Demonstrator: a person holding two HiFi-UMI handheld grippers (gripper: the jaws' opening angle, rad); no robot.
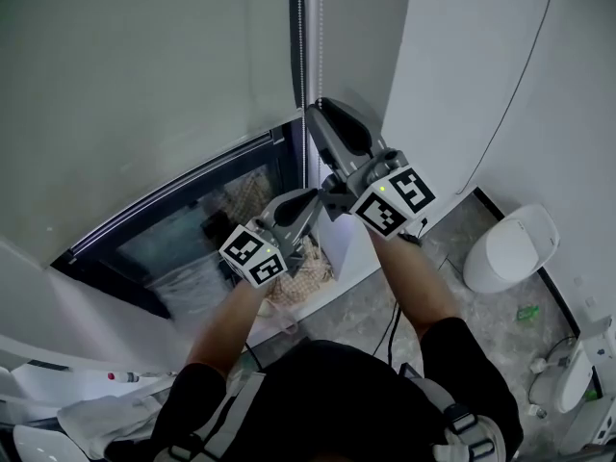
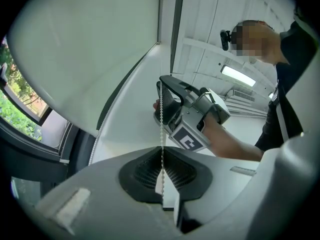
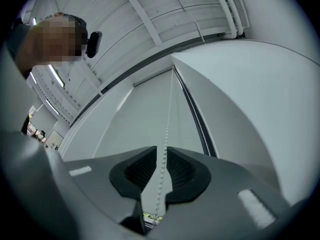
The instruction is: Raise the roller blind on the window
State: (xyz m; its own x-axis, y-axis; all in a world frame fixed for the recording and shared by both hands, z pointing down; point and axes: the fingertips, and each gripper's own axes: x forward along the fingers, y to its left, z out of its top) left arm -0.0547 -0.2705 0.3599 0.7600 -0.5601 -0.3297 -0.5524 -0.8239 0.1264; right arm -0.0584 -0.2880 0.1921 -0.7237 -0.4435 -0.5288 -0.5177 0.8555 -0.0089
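Window (image 1: 192, 229) side: left gripper (image 2: 161, 153) jaws clamp bead chain (image 2: 161, 129); right gripper (image 3: 161, 155) jaws apart, chain running between.

Non-blind stuff: a white toilet (image 1: 510, 248) on the mottled grey floor (image 1: 366, 301). Just beside the toilet, on its near side, is a small green thing (image 1: 527, 311), can't tell what. A black cable (image 1: 525, 75) runs up the wall above the toilet. Way off to its left there's crumpled white cloth (image 1: 96, 420).

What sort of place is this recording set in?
Probably a bathroom: a white toilet stands on the grey floor, and a roller blind with a bead chain hangs over a window.
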